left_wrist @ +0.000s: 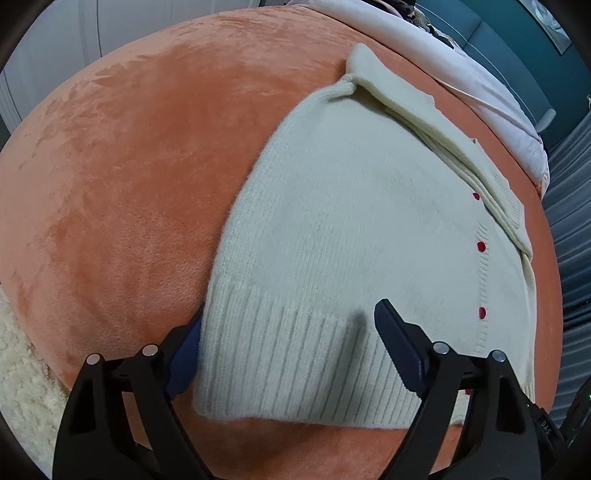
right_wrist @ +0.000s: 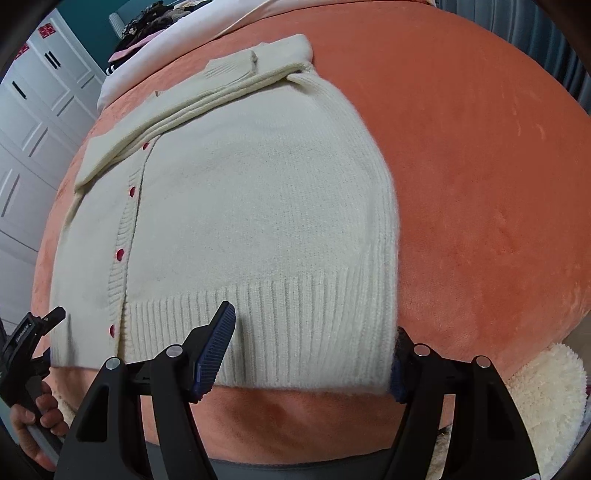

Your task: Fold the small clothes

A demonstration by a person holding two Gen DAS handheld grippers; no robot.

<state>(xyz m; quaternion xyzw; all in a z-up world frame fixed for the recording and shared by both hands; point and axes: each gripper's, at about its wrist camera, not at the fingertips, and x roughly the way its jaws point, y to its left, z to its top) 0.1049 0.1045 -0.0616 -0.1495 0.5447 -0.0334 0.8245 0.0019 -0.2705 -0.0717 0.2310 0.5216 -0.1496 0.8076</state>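
A cream knit cardigan (left_wrist: 351, 229) with red buttons lies flat on an orange plush surface (left_wrist: 129, 166), sleeves folded across its far end. My left gripper (left_wrist: 291, 350) is open at the ribbed hem's left corner: one finger is tucked under the edge, the other rests above the hem. The cardigan also shows in the right wrist view (right_wrist: 240, 206). My right gripper (right_wrist: 310, 354) is open at the hem's right corner, one finger on top of the ribbing, the other at the outer edge, partly under the fabric. The left gripper (right_wrist: 33, 325) shows at the far left, held by a hand.
A white fluffy rug (right_wrist: 546, 398) lies beside the orange surface (right_wrist: 480, 184). White bedding (left_wrist: 480, 85) and dark clothes (right_wrist: 147, 22) sit beyond the cardigan. White cabinet doors (right_wrist: 33, 122) stand at the left in the right wrist view.
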